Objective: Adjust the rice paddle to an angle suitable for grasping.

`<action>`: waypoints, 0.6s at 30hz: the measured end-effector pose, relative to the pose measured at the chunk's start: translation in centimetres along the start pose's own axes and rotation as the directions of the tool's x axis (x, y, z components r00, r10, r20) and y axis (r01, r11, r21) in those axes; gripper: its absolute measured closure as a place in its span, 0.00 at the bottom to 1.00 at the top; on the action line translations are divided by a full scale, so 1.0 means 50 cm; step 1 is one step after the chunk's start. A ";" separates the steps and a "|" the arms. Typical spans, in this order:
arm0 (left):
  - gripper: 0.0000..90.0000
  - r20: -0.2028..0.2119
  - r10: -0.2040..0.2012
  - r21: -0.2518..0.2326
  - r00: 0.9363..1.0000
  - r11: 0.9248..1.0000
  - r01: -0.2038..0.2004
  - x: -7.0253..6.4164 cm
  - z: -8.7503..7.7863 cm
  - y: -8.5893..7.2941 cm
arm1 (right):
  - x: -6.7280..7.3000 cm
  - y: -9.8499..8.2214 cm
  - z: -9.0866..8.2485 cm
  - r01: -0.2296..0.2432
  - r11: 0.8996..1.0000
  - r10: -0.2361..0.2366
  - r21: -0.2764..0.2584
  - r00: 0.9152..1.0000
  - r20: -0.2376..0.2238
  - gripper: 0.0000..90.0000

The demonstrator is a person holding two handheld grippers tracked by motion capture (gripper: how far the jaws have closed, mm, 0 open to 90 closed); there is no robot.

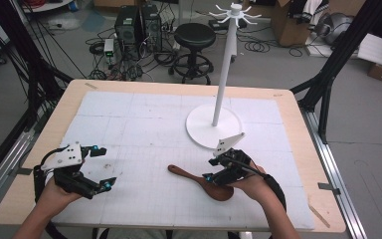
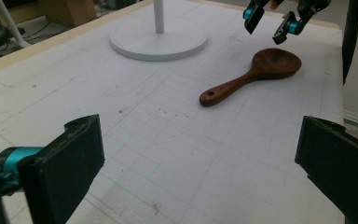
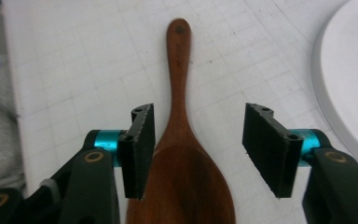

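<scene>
A wooden spoon (image 1: 200,181) is seen lying flat on the white gridded surface (image 1: 144,124), near its front edge, handle pointing left in the high view and bowl to the right. The right tongs (image 1: 212,170) are held just above the bowl end; in the right gripper view the jaws are spread on either side of the spoon (image 3: 179,140) where the neck widens into the bowl, and neither pad is pressed on it. The left tongs (image 1: 108,169) are held well apart to the left, above the bare surface, with their jaws spread wide and nothing between them. A white stand (image 1: 214,127) with a round base is set behind the spoon, close to the right tongs.
</scene>
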State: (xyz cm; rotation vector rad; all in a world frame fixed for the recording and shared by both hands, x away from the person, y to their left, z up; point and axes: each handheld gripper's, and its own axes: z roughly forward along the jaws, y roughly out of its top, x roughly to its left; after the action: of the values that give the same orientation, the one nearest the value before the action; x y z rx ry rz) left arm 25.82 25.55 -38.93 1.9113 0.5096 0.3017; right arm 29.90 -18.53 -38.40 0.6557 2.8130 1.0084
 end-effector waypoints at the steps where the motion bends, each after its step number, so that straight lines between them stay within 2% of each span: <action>1: 0.02 0.002 0.001 0.001 1.000 1.000 -0.001 0.000 0.001 0.000 | 0.004 -0.003 -0.006 0.006 1.000 -0.006 -0.021 1.000 -0.005 0.42; 2: 0.02 0.002 0.001 0.001 1.000 1.000 -0.001 0.000 0.001 0.000 | 0.004 -0.003 -0.006 0.006 1.000 -0.006 -0.021 1.000 -0.005 0.42; 3: 0.02 0.005 -0.002 -0.002 1.000 1.000 0.002 0.001 0.001 0.000 | 0.006 -0.005 -0.010 0.010 0.999 -0.010 -0.042 1.000 -0.012 0.35; 5: 0.02 0.007 -0.001 -0.001 1.000 1.000 0.001 0.001 0.000 0.000 | 0.008 -0.006 -0.014 0.011 0.998 -0.012 -0.064 1.000 -0.016 0.29; 6: 0.02 0.007 -0.001 -0.001 1.000 1.000 0.001 0.001 0.000 0.000 | 0.008 -0.006 -0.014 0.011 0.998 -0.012 -0.064 1.000 -0.016 0.29; 12: 0.02 0.013 -0.003 -0.007 1.000 1.000 0.003 0.001 -0.001 0.000 | 0.021 -0.009 -0.029 0.013 0.993 -0.015 -0.117 1.000 -0.013 0.12; 14: 0.02 0.017 0.000 -0.006 1.000 1.000 0.000 0.001 -0.001 0.000 | 0.026 -0.009 -0.032 0.015 0.991 -0.016 -0.133 1.000 -0.004 0.03; 18: 0.02 0.024 0.003 -0.002 1.000 1.000 -0.003 0.000 -0.001 0.000 | 0.029 -0.006 -0.035 0.010 0.991 -0.009 -0.135 1.000 0.011 0.02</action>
State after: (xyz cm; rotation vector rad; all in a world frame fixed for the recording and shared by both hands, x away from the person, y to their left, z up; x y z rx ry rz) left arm 25.79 25.58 -38.93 1.9113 0.4899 0.2811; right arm 28.07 -19.16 -37.14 0.6298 2.7061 1.1776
